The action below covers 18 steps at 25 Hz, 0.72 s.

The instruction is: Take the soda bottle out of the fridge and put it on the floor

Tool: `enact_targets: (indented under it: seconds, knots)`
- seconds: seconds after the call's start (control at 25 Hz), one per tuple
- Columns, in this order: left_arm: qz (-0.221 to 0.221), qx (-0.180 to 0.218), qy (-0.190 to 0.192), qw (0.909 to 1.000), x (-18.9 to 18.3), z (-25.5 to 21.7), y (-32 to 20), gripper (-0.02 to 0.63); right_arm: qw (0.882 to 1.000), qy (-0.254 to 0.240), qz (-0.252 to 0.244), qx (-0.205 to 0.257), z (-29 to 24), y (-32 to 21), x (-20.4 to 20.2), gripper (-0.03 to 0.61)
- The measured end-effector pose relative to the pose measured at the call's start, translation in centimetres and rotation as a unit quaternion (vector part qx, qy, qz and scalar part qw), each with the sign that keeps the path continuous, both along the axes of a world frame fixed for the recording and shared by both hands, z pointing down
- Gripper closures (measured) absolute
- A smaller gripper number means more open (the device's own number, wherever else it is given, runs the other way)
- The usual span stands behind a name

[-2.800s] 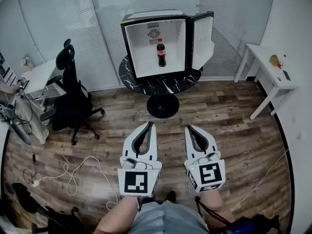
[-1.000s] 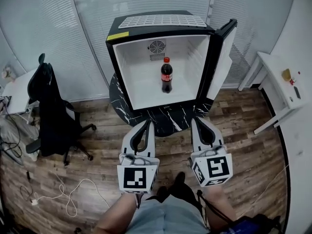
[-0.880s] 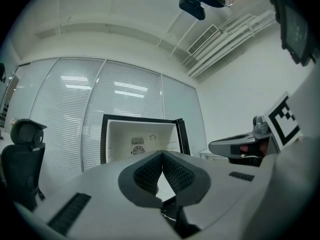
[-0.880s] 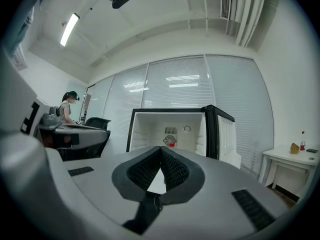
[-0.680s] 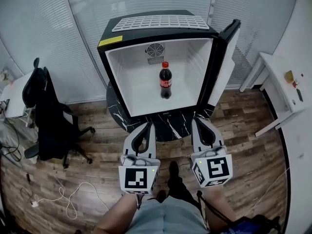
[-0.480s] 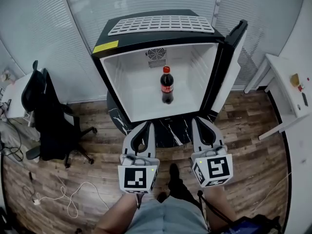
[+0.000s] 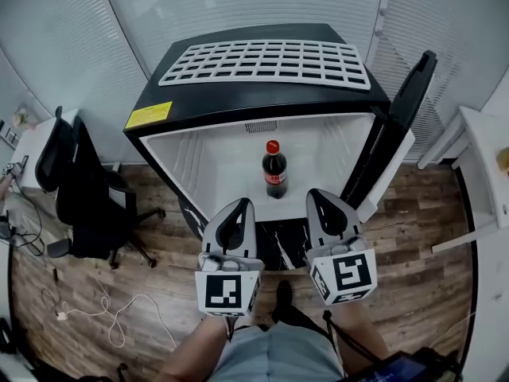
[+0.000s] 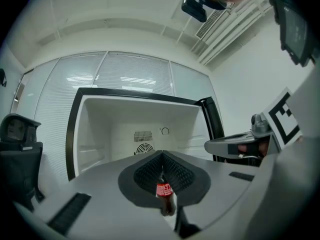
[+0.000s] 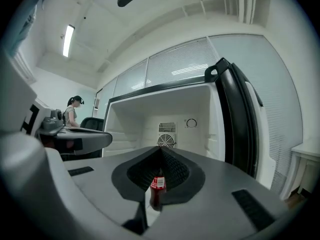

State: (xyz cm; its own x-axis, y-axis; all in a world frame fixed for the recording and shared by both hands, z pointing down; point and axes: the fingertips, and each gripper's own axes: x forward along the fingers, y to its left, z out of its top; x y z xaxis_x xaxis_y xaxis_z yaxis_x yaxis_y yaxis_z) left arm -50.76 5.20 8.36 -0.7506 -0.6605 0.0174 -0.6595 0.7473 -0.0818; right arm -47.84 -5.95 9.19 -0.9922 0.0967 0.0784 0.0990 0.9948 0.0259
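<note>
**Soda bottle (image 7: 274, 169) upright in the open fridge, both grippers shut in front of it**

In the head view the soda bottle stands upright on the white floor of the fridge (image 7: 238, 102), a little right of the middle of the frame, red cap up and red label facing out. Nothing else is in the compartment. The fridge is black outside and white inside, with a white grille (image 7: 266, 60) on its top and a yellow label (image 7: 148, 115) at the front left corner. Its door (image 7: 402, 126) is swung wide open at the right. A fan vent (image 7: 260, 126) shows on the back wall above the bottle. The fridge sits on a round black marbled bench (image 7: 282, 243), a strip of which shows between the two grippers.

The left gripper (image 7: 242, 204) and the right gripper (image 7: 316, 194) sit side by side in the lower middle of the frame, both pointing at the fridge opening, their tips just short of its front edge and apart from the bottle. In the left gripper view the fingers (image 8: 145, 169) meet at the tip and grip nothing; the soda bottle (image 8: 165, 196) shows beyond them, low in the gap under the tip. The right gripper view gives the same: fingers (image 9: 177, 171) pressed together, empty, with the bottle (image 9: 156, 189) behind them.

A black office chair (image 7: 79, 189) stands at the left on the wooden floor (image 7: 159, 277), a white cable (image 7: 95, 317) lies at the lower left, and a white desk (image 7: 485, 173) is at the right edge. In the right gripper view a person (image 9: 72, 111) is at the far left.
</note>
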Motion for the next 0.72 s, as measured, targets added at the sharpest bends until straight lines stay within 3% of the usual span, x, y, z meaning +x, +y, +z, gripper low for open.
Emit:
enact_targets:
  seconds: [0.72]
  knots:
    - [-0.064, 0.007, -0.024, 0.9977, -4.0, -1.4, -1.2, 0.601, 0.997, -0.016, -0.074, 0.007, -0.9, -0.7, -5.8, 0.565]
